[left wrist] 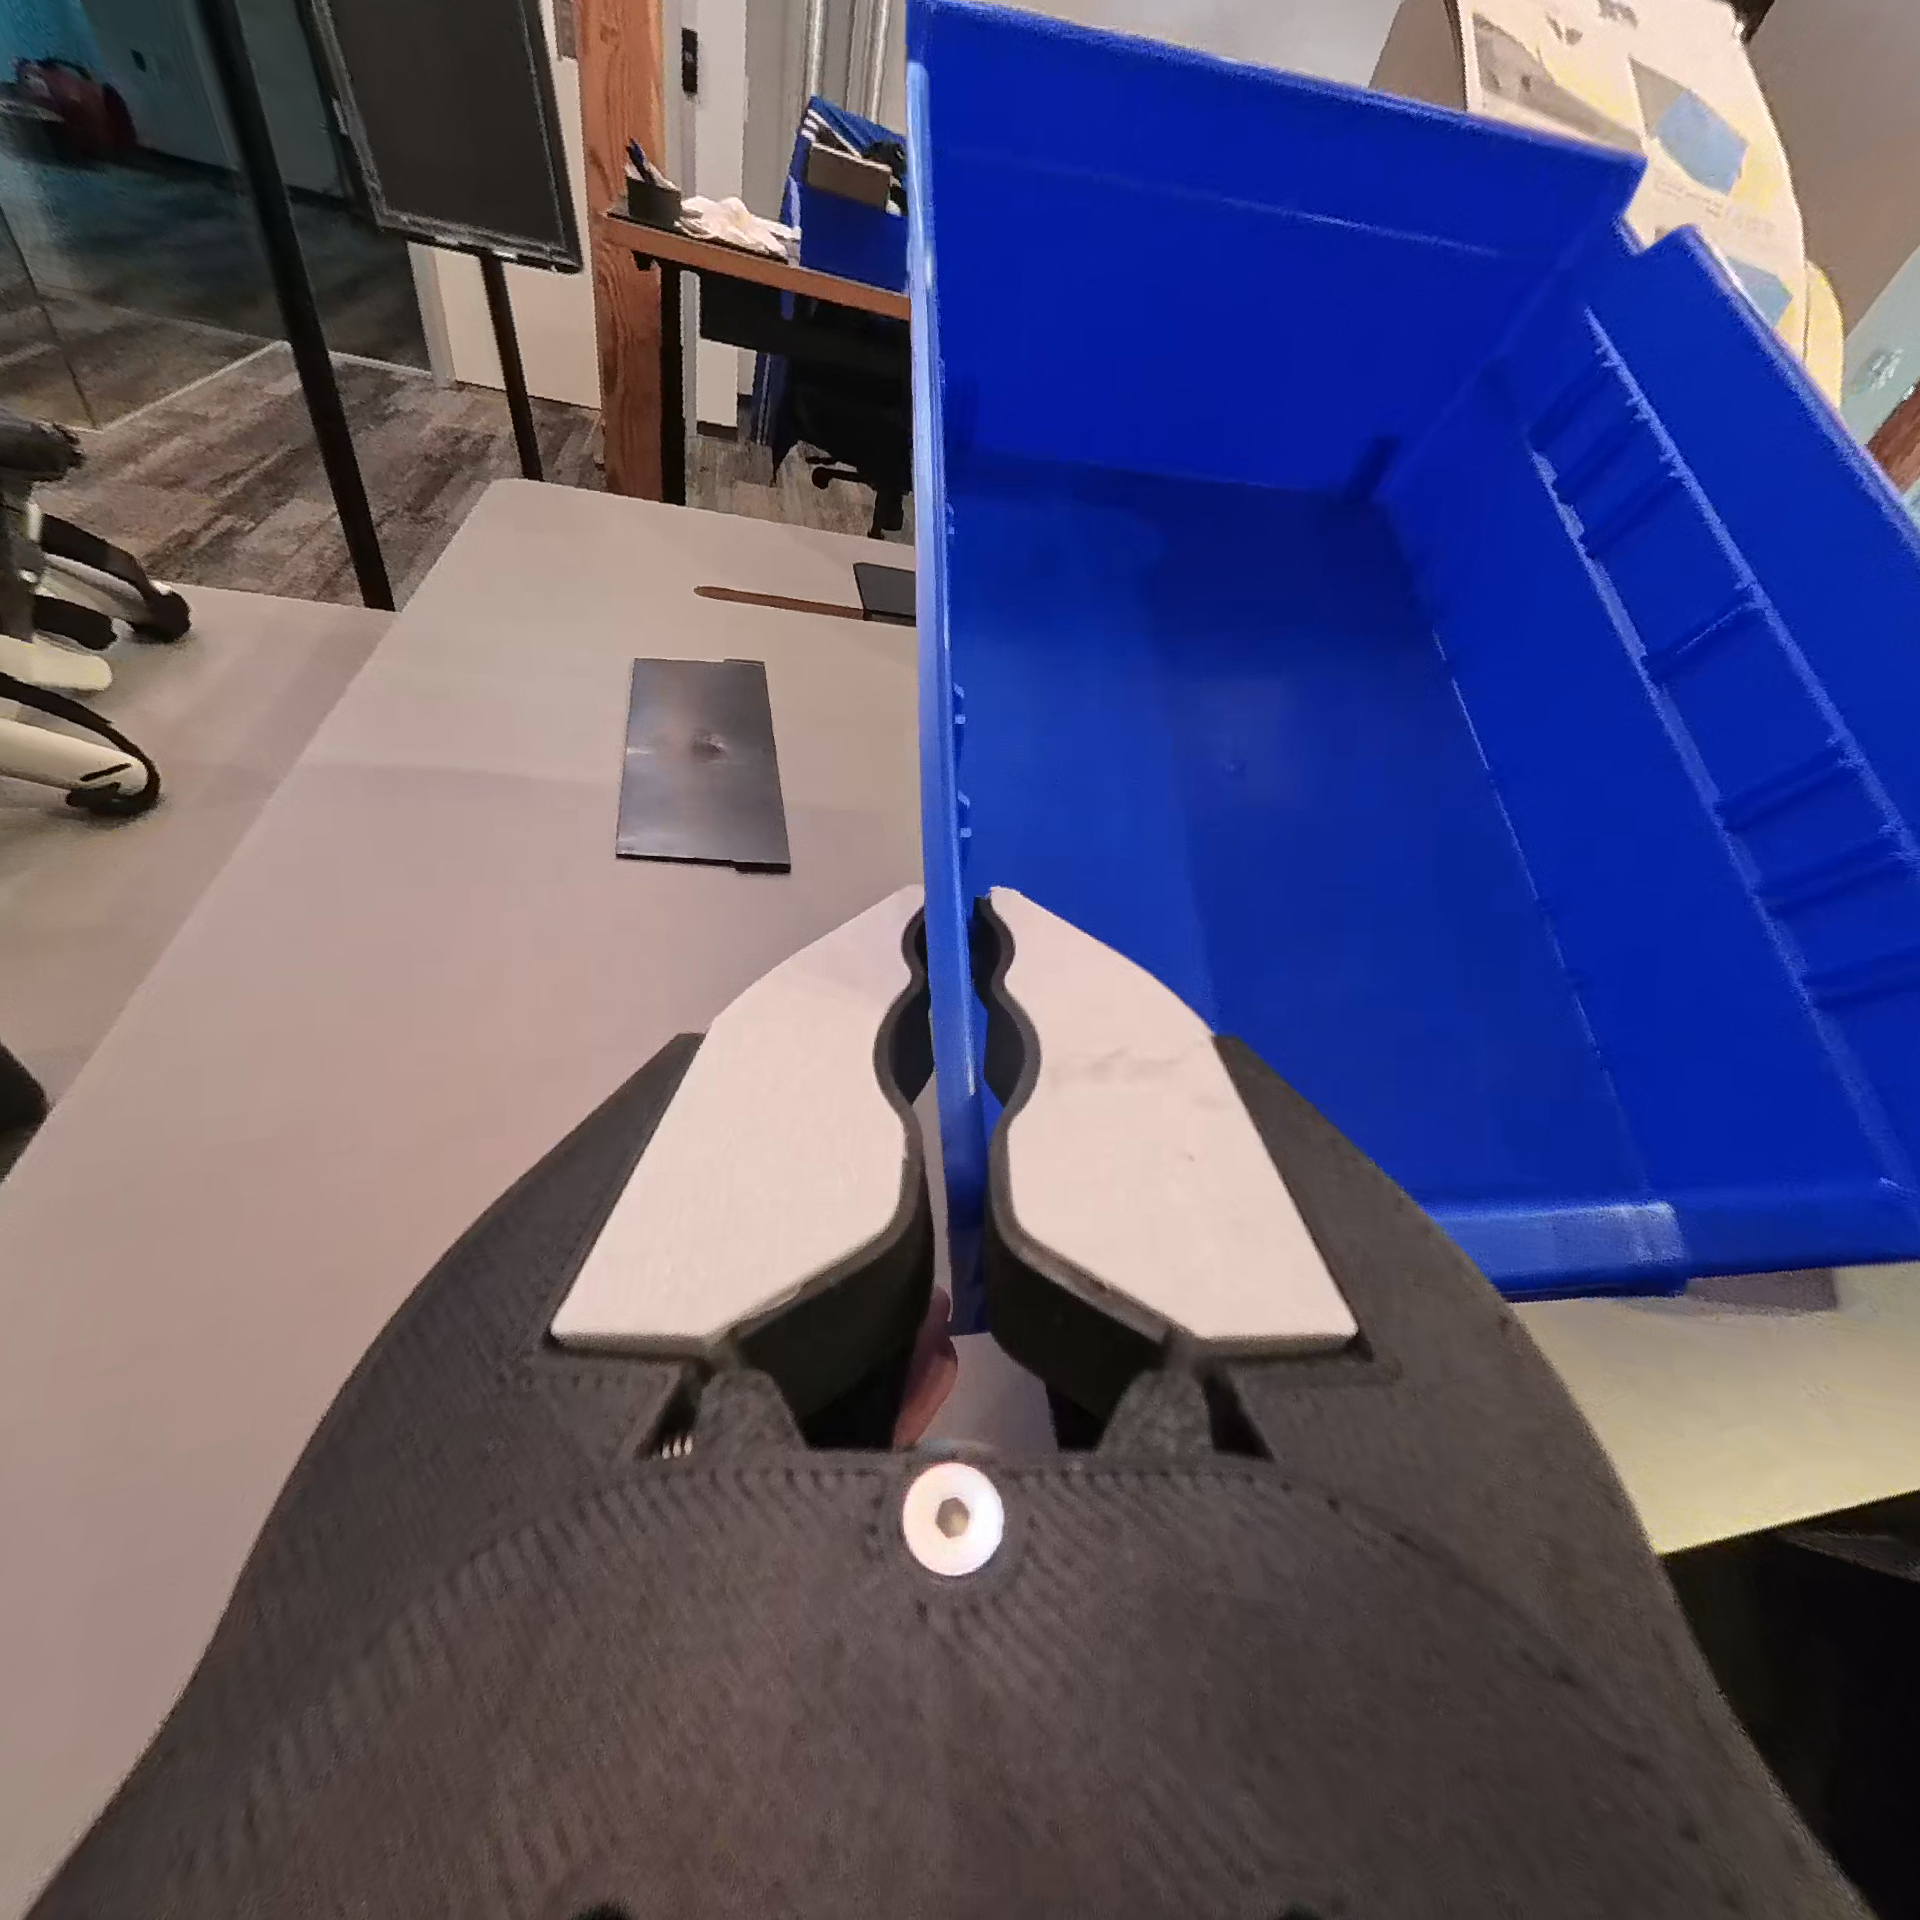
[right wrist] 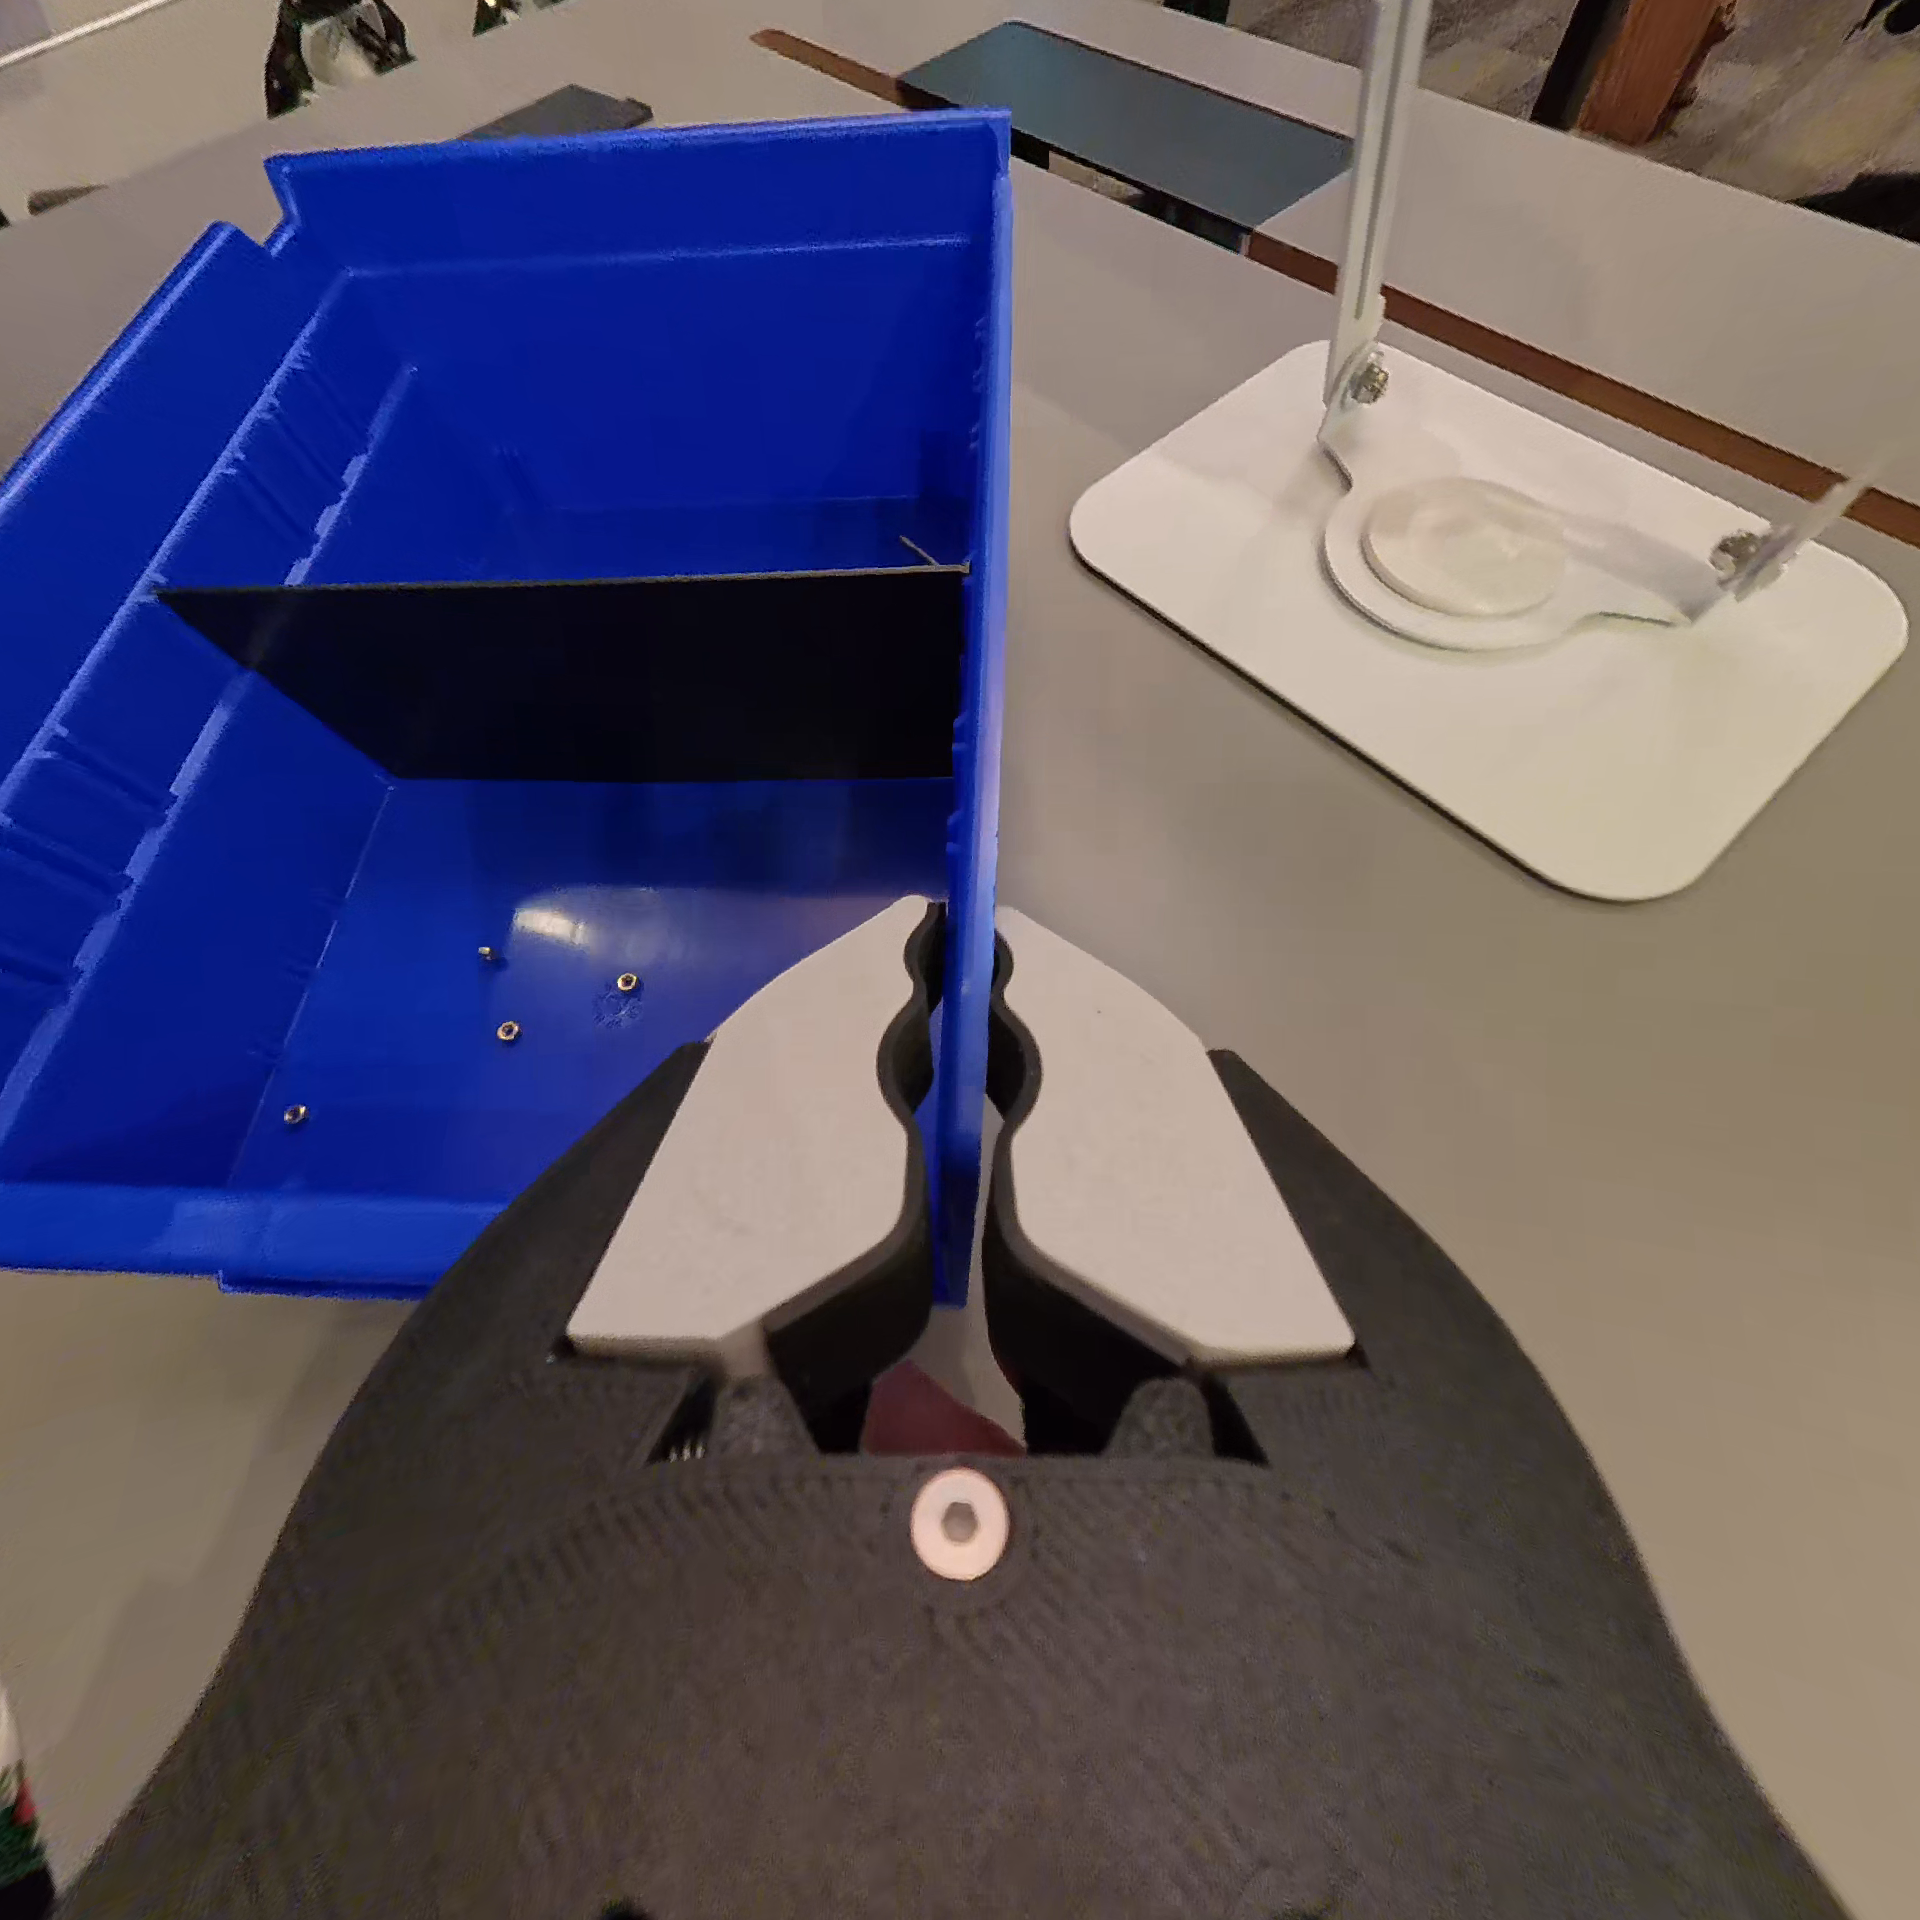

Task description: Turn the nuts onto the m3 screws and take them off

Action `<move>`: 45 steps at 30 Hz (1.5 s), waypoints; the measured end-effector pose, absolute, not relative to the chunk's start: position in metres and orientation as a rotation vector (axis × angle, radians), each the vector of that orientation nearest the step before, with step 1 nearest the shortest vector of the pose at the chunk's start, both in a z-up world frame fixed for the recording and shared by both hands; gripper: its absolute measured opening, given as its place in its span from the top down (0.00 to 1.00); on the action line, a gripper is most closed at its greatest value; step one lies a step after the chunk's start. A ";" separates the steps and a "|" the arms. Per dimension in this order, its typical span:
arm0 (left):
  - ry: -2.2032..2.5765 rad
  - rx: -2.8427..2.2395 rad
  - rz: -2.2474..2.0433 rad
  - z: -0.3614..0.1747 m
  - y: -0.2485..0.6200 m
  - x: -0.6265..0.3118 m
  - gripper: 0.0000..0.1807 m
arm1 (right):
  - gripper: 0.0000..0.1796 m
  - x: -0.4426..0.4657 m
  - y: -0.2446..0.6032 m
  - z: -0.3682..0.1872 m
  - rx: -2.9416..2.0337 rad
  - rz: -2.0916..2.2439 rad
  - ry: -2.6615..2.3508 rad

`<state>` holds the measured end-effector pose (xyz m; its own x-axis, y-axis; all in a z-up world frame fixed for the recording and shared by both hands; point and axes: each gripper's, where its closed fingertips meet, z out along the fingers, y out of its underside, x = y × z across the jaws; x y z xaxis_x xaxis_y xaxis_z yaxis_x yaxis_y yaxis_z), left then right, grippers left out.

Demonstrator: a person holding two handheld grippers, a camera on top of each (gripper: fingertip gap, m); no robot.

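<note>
My left gripper point(left wrist: 951, 904) is shut on the left side wall point(left wrist: 935, 520) of a blue plastic bin; the part of the bin floor point(left wrist: 1299, 831) I see holds nothing. A ribbed blue wall point(left wrist: 1714, 675) runs along its right side. My right gripper point(right wrist: 961, 914) is shut on the right side wall point(right wrist: 977, 520) of a blue bin with a black divider point(right wrist: 582, 675) across it. Several small brass nuts point(right wrist: 507, 1030) lie loose on the floor in front of the divider. No screws show. I cannot tell whether both views show the same bin.
The bins stand on a grey table point(left wrist: 312, 1039). A dark flat plate point(left wrist: 704, 758) lies left of the bin. A white stand base point(right wrist: 1507, 644) with a metal upright sits right of the bin. Office chairs point(left wrist: 62, 644) stand beyond the table's left edge.
</note>
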<state>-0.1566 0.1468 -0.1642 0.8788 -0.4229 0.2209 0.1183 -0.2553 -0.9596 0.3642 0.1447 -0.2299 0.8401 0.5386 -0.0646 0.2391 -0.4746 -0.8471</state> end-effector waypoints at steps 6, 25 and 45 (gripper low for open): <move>0.215 -1.735 -0.524 -0.158 0.145 -0.160 0.98 | 0.97 0.335 0.180 -0.230 -2.068 0.399 -0.514; 0.289 -1.697 -0.581 -0.146 0.129 -0.130 0.98 | 0.97 0.256 0.264 -0.231 -2.051 0.369 -0.396; 0.505 -1.690 -0.761 -0.123 0.117 0.039 0.98 | 0.73 0.362 0.150 -0.067 -1.557 0.523 -0.214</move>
